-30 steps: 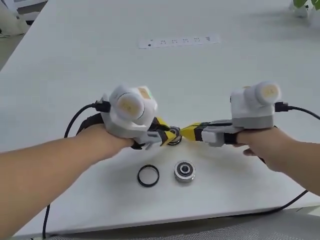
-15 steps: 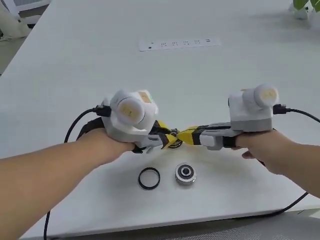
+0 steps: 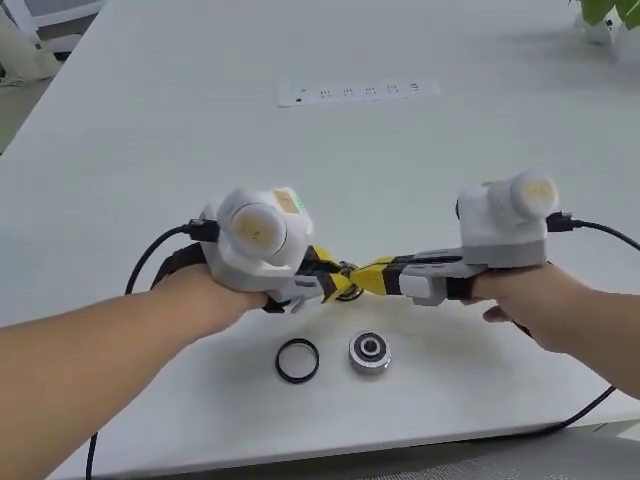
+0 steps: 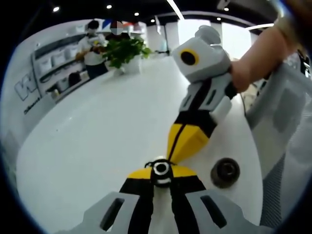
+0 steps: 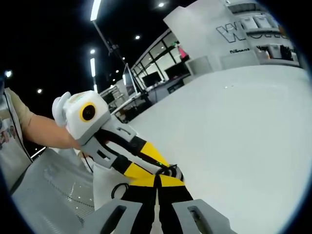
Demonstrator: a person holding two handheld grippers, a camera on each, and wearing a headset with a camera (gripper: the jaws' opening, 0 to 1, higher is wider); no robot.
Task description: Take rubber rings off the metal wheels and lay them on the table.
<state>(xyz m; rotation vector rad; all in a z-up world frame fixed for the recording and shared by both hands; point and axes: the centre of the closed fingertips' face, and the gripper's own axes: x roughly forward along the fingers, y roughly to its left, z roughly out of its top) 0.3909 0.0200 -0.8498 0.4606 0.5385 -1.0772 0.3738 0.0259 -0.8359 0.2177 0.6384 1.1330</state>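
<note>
A small metal wheel (image 3: 348, 284) with a black rubber ring hangs just above the white table (image 3: 200, 120), held between the two grippers. My left gripper (image 3: 337, 282) is shut on that wheel (image 4: 161, 168) from the left. My right gripper (image 3: 361, 276) comes in from the right, its yellow tips pinched shut at the ring on the wheel's rim (image 5: 171, 172). Below them on the table lie a loose black rubber ring (image 3: 297, 360) and a bare metal wheel (image 3: 369, 351) side by side. The bare wheel (image 4: 225, 171) also sits beside my left jaws.
A white power strip (image 3: 358, 91) lies far back on the table. Black cables (image 3: 150, 248) trail from both grippers. A potted plant (image 3: 604, 10) stands at the far right corner. The table's front edge (image 3: 330, 440) runs close below the ring and wheel.
Both grippers stay locked together at the held wheel. The picture has shifted slightly with the head; the ring and bare wheel on the table have not moved.
</note>
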